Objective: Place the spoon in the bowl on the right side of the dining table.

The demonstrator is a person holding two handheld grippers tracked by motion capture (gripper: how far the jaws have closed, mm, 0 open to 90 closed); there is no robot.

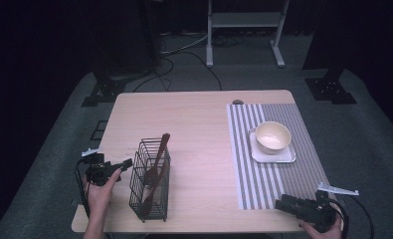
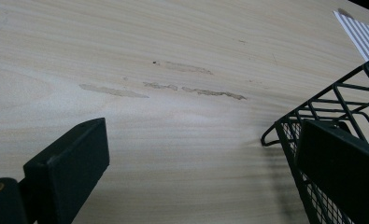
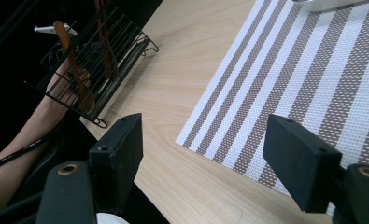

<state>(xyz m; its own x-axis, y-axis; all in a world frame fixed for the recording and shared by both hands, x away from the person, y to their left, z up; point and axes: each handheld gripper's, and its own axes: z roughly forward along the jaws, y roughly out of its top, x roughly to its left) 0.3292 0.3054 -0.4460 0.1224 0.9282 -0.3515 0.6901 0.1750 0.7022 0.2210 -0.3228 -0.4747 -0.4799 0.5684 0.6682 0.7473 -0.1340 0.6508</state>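
Note:
A black wire basket [image 1: 149,180] stands at the table's front left and holds two wooden utensils [image 1: 159,155]. My left gripper [image 1: 126,164] sits just left of it, open. In the left gripper view the gripper [image 2: 205,140] has bare wood between its jaws, and the basket [image 2: 323,105] rim is beside the right jaw. A cream bowl [image 1: 272,137] rests on a white square plate [image 1: 287,157] on a striped placemat [image 1: 276,179]. My right gripper [image 1: 285,203] is open at the mat's front corner, with the gripper [image 3: 205,149] over the placemat [image 3: 313,84] edge.
The wooden table [image 1: 199,124] has free room in its middle and back. In the right gripper view the basket [image 3: 93,60] shows far off with a forearm [image 3: 28,126] behind it. Stands, cables and a white frame [image 1: 244,22] are on the floor beyond the table.

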